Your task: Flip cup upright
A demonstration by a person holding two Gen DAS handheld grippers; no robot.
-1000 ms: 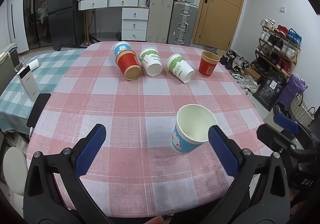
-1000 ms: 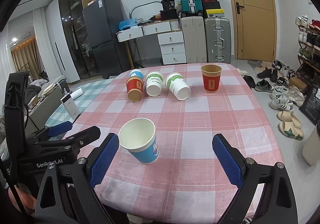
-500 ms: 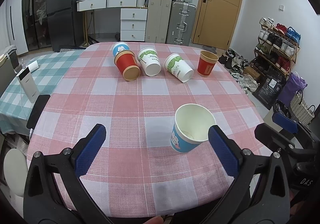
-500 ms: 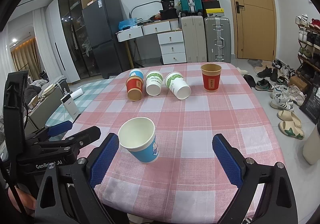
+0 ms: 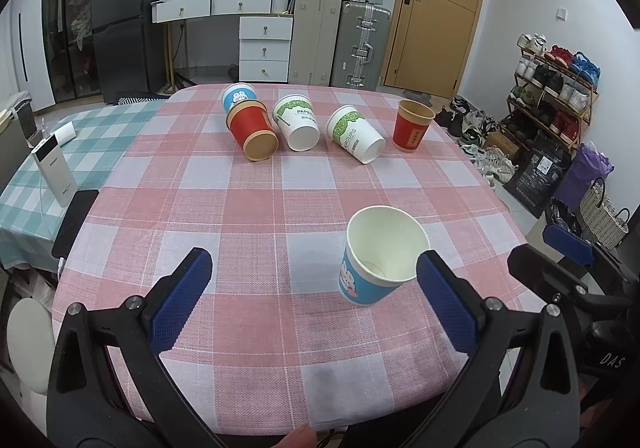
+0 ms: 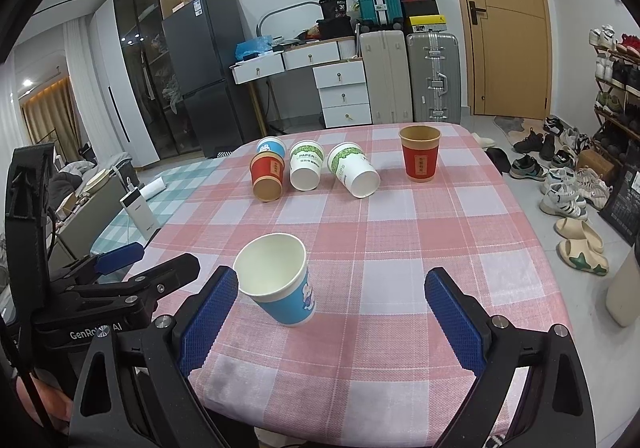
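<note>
1. Both tools stand released over the near edge of the desk (image 5: pixel 248 208) — the left tool (image 5: pixel 312 300) and the right tool (image 6: pixel 332 312) each show blue pads spread wide with nothing between them.
2. Nearest them is the blue cup (image 5: pixel 376 260), upright on its base with the mouth open upward; in the left wrist view it sits at about 2 o'clock of the left tool's gap, just beside the right-hand pad, and in the right wrist view at about 10 o'clock, just beside the left-hand pad. Whether either pad touches it I cannot tell.
3. At the far side, around 12 o'clock, a red-sleeved cup (image 5: pixel 412 128) also stands upright.
4. Three cups lie on their sides there with mouths toward the cameras: a red cup (image 5: pixel 254 132) and two white cups with green print (image 5: pixel 298 124) (image 5: pixel 356 134). Behind the red one is a second blue cup (image 5: pixel 239 97); its pose is unclear.
5. Judging by this, the near cup's flip looks finished and the step in hand is moving on — the next move calls for a reach across to one tipped cup, pads closing across its wall without crushing the paper, then a turn onto its base.
</note>
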